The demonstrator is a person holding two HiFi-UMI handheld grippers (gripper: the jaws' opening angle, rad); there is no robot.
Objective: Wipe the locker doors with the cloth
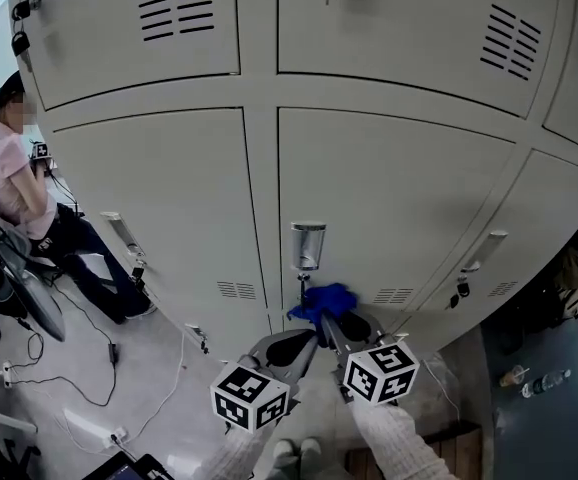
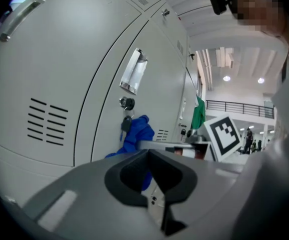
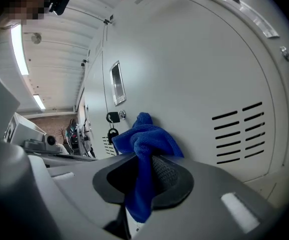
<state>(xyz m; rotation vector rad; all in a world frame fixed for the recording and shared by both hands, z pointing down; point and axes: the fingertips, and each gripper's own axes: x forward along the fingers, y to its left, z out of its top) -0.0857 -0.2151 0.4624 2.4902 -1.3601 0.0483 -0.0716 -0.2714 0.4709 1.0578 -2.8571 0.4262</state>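
While near the locker door [image 3: 194, 74], right hand-held gripper [image 3: 144, 176] tight on blue cloth [image 3: 144, 139]; left hand-held gripper [image 2: 152, 176] seemingly closed.

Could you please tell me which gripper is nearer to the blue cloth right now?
Right. The right gripper is shut on the blue cloth, at the locker door. The left gripper sits beside it, jaws together, apart from the cloth.

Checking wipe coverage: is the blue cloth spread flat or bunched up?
Bunched. The blue cloth is a crumpled wad clamped between the jaws of the right gripper, with one tail hanging down below them.
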